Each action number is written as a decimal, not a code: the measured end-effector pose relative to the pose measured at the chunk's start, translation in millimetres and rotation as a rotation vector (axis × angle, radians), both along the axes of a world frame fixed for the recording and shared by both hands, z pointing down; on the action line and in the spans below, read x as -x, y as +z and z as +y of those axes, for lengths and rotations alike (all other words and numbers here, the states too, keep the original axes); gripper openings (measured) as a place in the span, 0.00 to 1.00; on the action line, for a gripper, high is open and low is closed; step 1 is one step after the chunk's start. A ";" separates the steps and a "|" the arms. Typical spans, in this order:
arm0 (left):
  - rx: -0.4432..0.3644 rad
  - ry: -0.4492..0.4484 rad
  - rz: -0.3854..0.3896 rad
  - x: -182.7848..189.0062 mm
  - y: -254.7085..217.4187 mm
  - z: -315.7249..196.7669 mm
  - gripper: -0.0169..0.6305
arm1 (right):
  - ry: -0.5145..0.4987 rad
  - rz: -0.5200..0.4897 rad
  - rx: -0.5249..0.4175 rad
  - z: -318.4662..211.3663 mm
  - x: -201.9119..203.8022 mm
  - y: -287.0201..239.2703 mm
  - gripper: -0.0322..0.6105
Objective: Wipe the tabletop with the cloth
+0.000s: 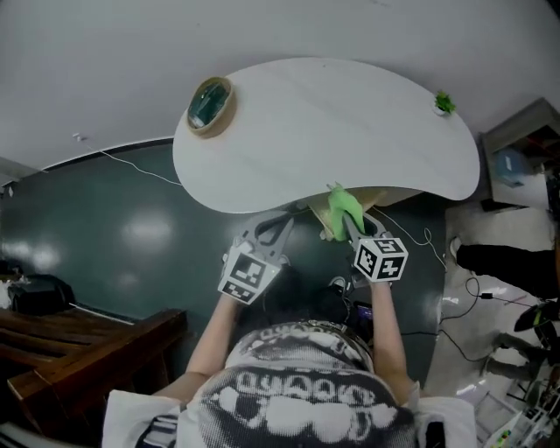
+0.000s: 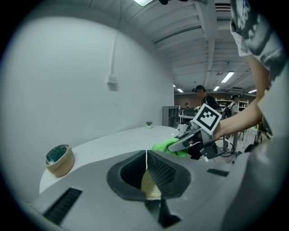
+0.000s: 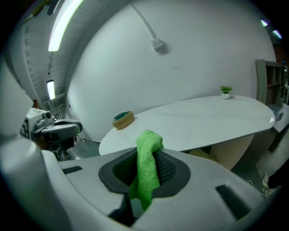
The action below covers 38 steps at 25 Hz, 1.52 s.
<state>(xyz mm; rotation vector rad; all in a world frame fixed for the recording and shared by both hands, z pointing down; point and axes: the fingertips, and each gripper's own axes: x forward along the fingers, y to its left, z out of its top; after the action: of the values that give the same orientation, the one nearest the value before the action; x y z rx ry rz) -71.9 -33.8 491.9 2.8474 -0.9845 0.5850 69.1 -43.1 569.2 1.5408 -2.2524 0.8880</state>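
Surface: a white, kidney-shaped desk point(image 1: 332, 122). Its top is plain and pale, and the curved-in edge faces me.
Room: a white wall point(image 1: 262, 26) stands behind the desk and a dark green floor point(image 1: 114, 227) lies under it. A wooden bench point(image 1: 79, 337) sits at my lower left.
Desk, left end: a tan bowl point(image 1: 210, 105) with a teal inside stands on the top near the rim.
Desk, right end: a small green plant point(image 1: 444, 103) in a pale pot stands near the far edge, well apart from the bowl.
Left hand-held gripper point(image 2: 146, 169): my jaws are pressed together with nothing between them. It is held off the desk, just short of the near edge.
Right hand-held gripper point(image 3: 146, 173): my jaws are clamped on the green cloth point(image 3: 146, 167). One bunched end stands up above the jaws and the other hangs below them.
Cloth position: it is at the desk's near edge, in the curved-in part, beside my left hand-held gripper. I cannot tell whether it touches the top.
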 end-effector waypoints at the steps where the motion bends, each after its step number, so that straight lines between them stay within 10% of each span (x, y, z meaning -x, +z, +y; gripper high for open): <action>1: 0.001 0.012 -0.003 -11.2 0.2 2.4 0.04 | 0.017 -0.001 0.000 6.0 -14.4 -1.7 0.15; 16: 0.021 0.005 -0.024 -134.0 8.4 70.9 0.04 | 0.064 -0.018 -0.029 87.8 -158.5 -13.5 0.14; 38: -0.024 -0.111 -0.017 -177.0 9.8 132.4 0.04 | -0.140 -0.039 -0.128 137.9 -169.3 -23.2 0.14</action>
<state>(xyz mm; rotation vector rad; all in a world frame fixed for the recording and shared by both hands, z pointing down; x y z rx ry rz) 105.0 98.6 501.7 2.7905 -1.1512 0.5906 238.4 94.8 546.0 1.4068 -2.4527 0.7551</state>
